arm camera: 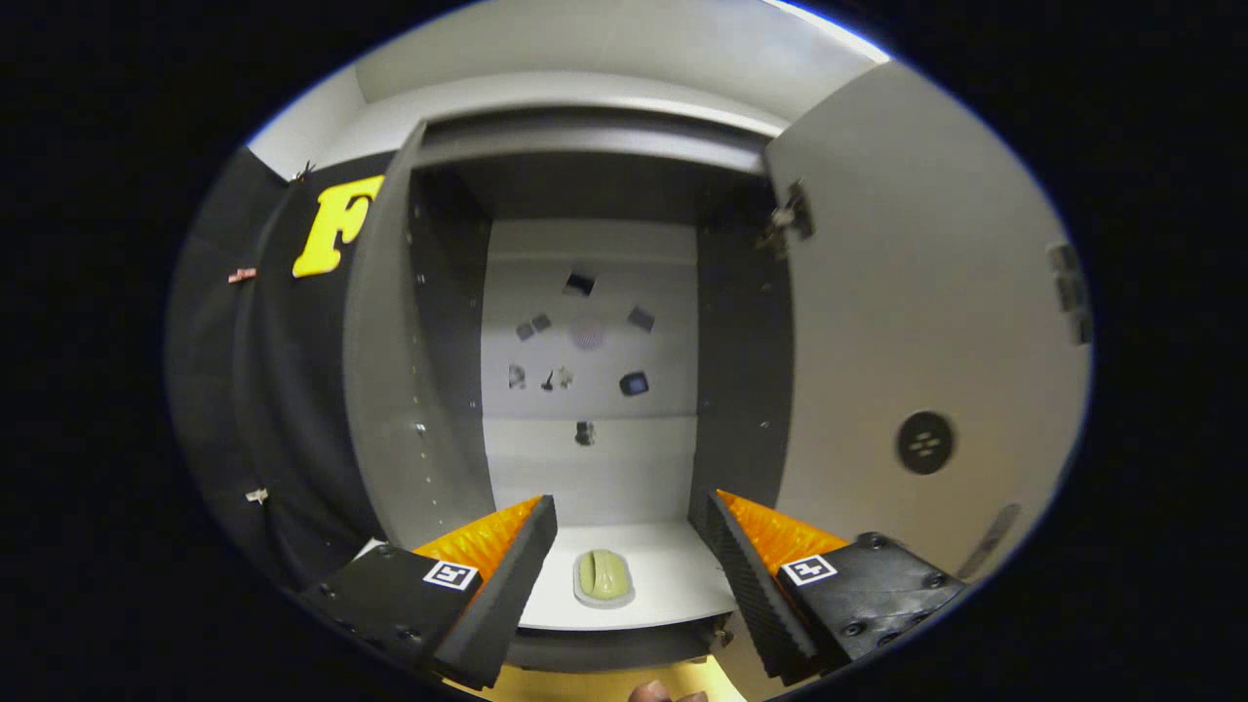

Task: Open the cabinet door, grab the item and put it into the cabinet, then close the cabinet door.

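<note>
The cabinet (439,322) stands open ahead of me, its grey door (907,322) swung out to the right. On the cabinet's white floor (673,575) lies a small pale green item (604,577) on a light base. My gripper (622,526) is open, the orange-and-black fingers (507,565) spread wide on either side of the item. The item sits low between the fingers and touches neither. The cabinet's back wall carries several small dark stickers (585,336).
The door has a round dark knob (924,443) and a hinge (792,222) at its top inner edge. Black cloth wall (273,409) hangs left of the cabinet. A fingertip of a hand (663,693) shows below the gripper, over a yellow surface (595,685).
</note>
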